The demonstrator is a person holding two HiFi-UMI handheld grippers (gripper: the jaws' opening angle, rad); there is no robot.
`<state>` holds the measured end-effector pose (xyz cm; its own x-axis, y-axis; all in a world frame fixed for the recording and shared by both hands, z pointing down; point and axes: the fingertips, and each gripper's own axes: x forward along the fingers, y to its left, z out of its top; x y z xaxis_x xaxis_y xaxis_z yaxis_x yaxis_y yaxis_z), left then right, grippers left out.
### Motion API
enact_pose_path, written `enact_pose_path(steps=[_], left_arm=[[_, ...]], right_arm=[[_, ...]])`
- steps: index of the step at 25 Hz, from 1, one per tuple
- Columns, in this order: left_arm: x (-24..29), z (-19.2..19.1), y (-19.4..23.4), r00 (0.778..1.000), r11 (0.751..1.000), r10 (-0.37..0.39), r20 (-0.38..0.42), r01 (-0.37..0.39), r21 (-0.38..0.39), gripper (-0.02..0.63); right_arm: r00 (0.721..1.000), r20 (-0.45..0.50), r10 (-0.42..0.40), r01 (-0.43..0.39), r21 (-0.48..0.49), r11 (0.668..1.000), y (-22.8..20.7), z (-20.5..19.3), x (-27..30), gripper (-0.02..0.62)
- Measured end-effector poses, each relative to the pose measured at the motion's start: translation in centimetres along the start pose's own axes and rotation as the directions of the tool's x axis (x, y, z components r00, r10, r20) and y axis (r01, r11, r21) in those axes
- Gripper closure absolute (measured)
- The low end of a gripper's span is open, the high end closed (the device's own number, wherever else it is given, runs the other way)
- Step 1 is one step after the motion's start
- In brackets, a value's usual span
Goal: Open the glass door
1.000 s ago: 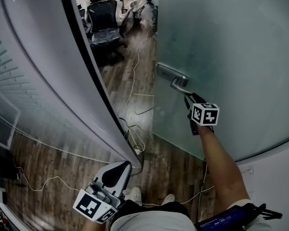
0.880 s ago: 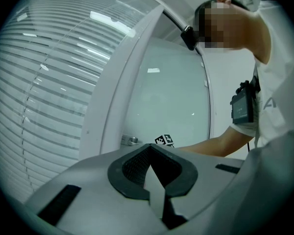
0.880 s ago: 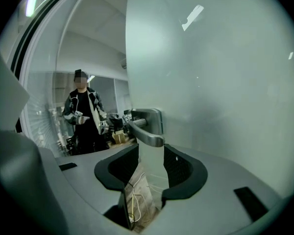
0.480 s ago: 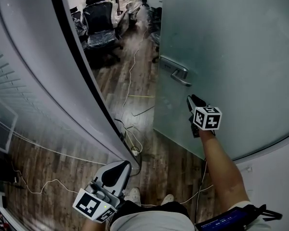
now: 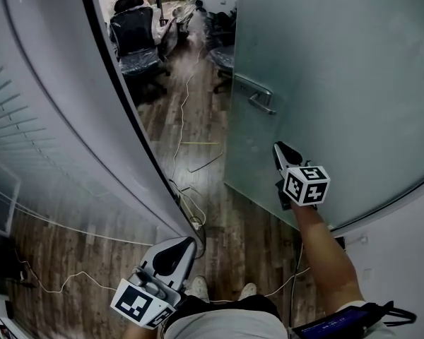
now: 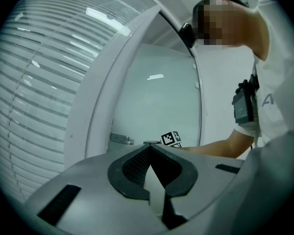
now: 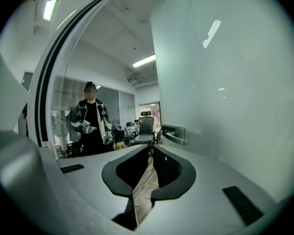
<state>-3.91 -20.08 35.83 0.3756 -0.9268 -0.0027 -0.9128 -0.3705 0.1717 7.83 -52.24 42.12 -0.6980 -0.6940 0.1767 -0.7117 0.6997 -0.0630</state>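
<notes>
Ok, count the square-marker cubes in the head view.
2. One black-and-white marker cube rides on the left claw at the bottom; the other on the right claw, beside the frosted glass door. None seem hidden.

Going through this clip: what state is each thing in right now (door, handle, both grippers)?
glass door: open, its edge swung clear of the frame.
door handle: free, nothing gripping it.
right gripper: jaws have just been closing, tips together, nothing between them, short of the handle.
left gripper: shut, empty.
</notes>
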Motion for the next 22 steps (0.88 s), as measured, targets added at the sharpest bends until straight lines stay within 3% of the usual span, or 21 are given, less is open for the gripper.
enact_pose_path(steps=[8,14,18,22], left_arm=[[-3.3,-0.3,0.9,0.990,0.990,-0.141,-0.002,0.141,-0.001,0.607],[-4.0,-0.4,-0.4,0.968,0.968,-0.251,-0.025,0.251,0.010,0.607],[-4.7,-0.5,-1.4,0.961,0.961,-0.277,-0.026,0.277,0.009,0.607],[-6.3,-0.8,-2.5,0.956,0.956,-0.294,-0.018,0.294,0.012,0.607]], right_arm=[[0.992,0.102,-0.074,0.075,-0.006,0.997,7.0,2.2,-6.6,0.574],[0.972,0.196,-0.126,0.122,0.033,0.992,9.7,4.0,-13.7,0.593],[0.959,0.249,-0.136,0.123,0.067,0.990,11.8,4.8,-18.0,0.594],[0.959,0.258,-0.114,0.108,0.037,0.993,14.7,4.2,-22.0,0.594]])
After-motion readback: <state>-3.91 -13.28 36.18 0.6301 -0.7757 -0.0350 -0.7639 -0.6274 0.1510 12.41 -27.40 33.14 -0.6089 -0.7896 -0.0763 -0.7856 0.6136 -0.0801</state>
